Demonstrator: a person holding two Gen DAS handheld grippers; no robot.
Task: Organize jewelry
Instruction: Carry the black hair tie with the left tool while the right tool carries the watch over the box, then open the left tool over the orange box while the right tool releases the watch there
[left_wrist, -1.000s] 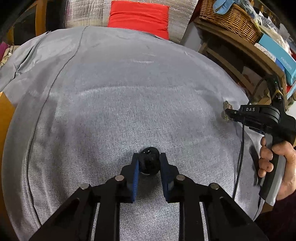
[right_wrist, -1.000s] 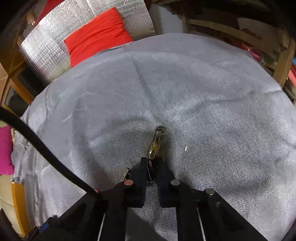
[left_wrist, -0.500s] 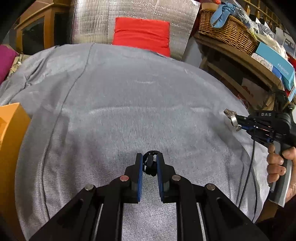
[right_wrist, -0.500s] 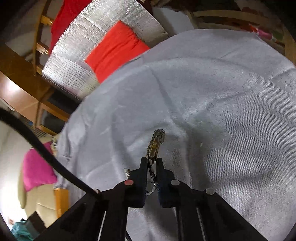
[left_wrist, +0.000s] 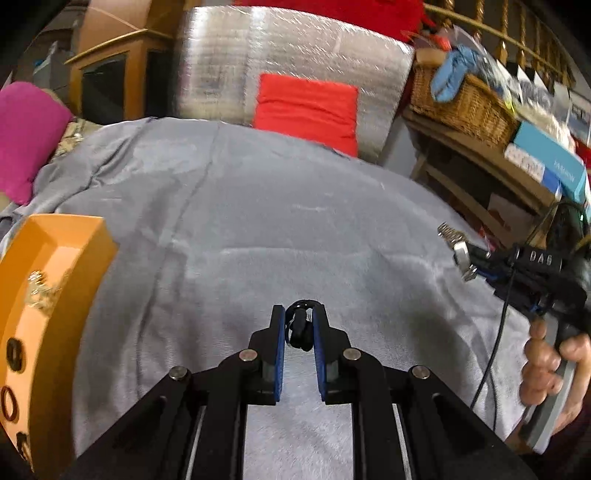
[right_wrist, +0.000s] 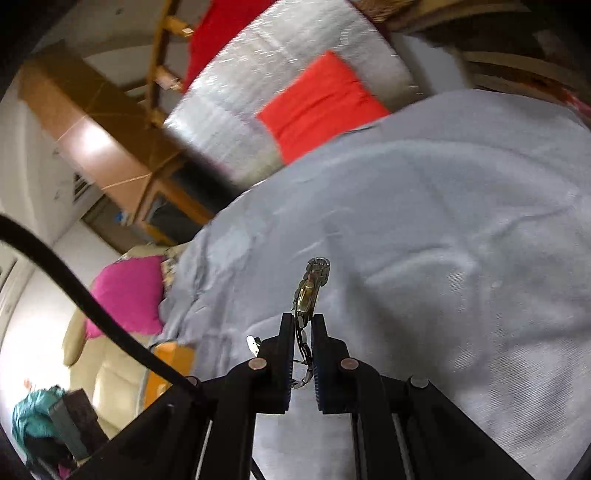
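Both claws had lifted clear of the grey cloth-covered tabletop (left_wrist: 258, 206) within the last second, and each carried a piece. A second earlier the left claw (left_wrist: 300, 325) sat low with its blue-padded fingers (left_wrist: 279, 332) set wide around a small black round bead-like ornament (left_wrist: 301, 328) on the cloth; now the fingers had narrowed onto it and it hung pinched between them, raised above the fabric. The right claw (right_wrist: 303, 332) had likewise come up from the cloth, closed tight on a slim gold-and-silver metal watch or bracelet (right_wrist: 312, 288), whose linked end stuck out forward past the fingertips while loose chain dangled between the pads. In the left view that same piece showed at the right claw's tip, well apart from the ornament.

The other change was in what the left camera took in: an orange plastic tray (left_wrist: 85, 243) had come into sight at the left edge, already holding a glittering piece and some dark rings. That suggested the pick-up was done for both items and the carry toward the tray had begun. The tray lay nearer the left claw, so the black ornament would probably go in first.
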